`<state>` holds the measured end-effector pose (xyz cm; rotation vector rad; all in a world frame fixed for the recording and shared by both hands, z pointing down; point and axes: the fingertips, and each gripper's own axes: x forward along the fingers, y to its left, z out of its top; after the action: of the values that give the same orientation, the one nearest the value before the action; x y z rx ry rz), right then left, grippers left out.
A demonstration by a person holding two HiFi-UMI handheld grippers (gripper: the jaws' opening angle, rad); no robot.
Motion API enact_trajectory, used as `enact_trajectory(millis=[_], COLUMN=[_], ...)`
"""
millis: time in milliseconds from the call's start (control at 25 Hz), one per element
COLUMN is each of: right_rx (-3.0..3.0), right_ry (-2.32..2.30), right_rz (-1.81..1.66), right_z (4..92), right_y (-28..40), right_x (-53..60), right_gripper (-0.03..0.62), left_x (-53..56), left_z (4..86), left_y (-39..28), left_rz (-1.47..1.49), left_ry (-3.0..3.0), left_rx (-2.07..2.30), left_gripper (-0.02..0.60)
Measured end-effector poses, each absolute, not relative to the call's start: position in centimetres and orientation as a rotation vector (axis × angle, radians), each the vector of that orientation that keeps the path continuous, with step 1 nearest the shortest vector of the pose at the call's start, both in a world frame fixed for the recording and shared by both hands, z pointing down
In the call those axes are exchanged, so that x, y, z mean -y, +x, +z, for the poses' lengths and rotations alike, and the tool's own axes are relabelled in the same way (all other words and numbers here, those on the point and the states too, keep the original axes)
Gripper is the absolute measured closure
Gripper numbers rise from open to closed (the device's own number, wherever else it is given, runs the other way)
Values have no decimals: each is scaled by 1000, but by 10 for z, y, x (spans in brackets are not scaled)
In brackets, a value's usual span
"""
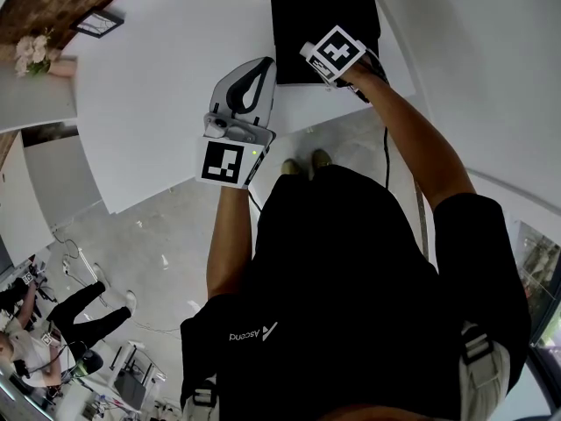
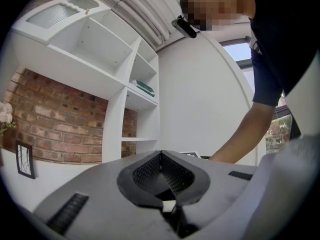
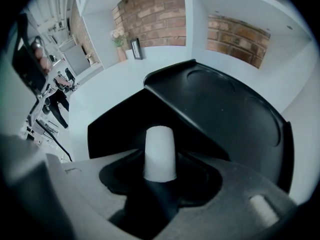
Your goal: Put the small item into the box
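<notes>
The black box (image 1: 296, 26) lies open on the white table (image 1: 158, 86), its lid (image 3: 230, 109) folded back to the right. My right gripper (image 3: 160, 176) points steeply down over the box's dark inside (image 3: 115, 129). The small item, a white cylinder (image 3: 160, 151), stands upright between its jaws with dark gaps on both sides, so the pads do not seem to press on it. In the head view only that gripper's marker cube (image 1: 337, 53) shows above the box. My left gripper (image 2: 161, 156) is held level at the box's left, shut and empty, also visible as the left gripper (image 1: 260, 73).
A small picture frame (image 1: 96, 23) and a bunch of flowers (image 1: 33, 53) stand at the table's far left by a brick wall. White shelves (image 2: 115, 49) rise behind the table. The table's near edge (image 1: 175, 191) runs in front of the feet. A person (image 1: 53, 323) sits on the floor at lower left.
</notes>
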<state>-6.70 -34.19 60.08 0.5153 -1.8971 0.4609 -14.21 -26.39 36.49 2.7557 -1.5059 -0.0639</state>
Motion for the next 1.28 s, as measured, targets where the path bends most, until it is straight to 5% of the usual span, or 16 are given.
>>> enact_trajectory(millis=[840, 1280], right_rx=[2316, 2843], right_ry=[593, 764], right_rz=[398, 275], right_z=[490, 352], right_y=[-65, -48], right_x=[314, 264], right_gripper=[367, 517], left_x=[254, 234], left_z=[362, 321], left_y=[-128, -92], left_rz=[-78, -120], left_ry=[2777, 2852], left_rx=[1461, 1380], left_gripper=[583, 583])
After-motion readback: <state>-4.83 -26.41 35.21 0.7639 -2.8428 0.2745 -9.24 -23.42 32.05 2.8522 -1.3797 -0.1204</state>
